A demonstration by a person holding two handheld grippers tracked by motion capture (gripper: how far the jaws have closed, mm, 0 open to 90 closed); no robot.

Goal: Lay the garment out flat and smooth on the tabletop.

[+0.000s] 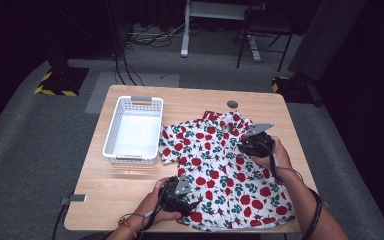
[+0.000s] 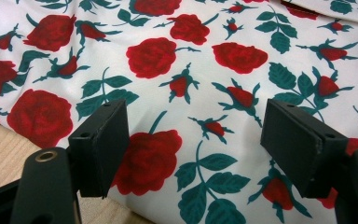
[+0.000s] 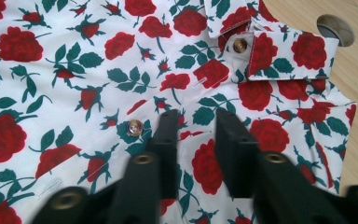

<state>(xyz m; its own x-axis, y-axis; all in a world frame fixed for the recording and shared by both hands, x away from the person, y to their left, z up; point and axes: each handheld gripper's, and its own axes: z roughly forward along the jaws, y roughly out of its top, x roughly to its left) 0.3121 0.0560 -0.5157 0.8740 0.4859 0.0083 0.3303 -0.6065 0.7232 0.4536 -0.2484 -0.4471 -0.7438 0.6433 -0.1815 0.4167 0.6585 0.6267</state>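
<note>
A white short-sleeved shirt (image 1: 220, 170) printed with red roses and green leaves lies spread flat on the wooden table (image 1: 125, 187), collar toward the far side. My left gripper (image 1: 192, 204) rests at the shirt's near left hem. Its jaws stand wide open just above the cloth (image 2: 191, 60), nothing between them (image 2: 196, 121). My right gripper (image 1: 241, 148) hovers over the upper right chest, below the collar (image 3: 270, 51) and beside a button (image 3: 134, 127). Its jaws (image 3: 197, 121) are a little apart over the placket and grip no fabric.
A white slatted plastic basket (image 1: 109, 135) stands empty on the table's left half, just left of the shirt's sleeve. A round cable hole (image 1: 232, 104) sits near the far edge. Bare wood shows at the near left corner (image 2: 0, 149).
</note>
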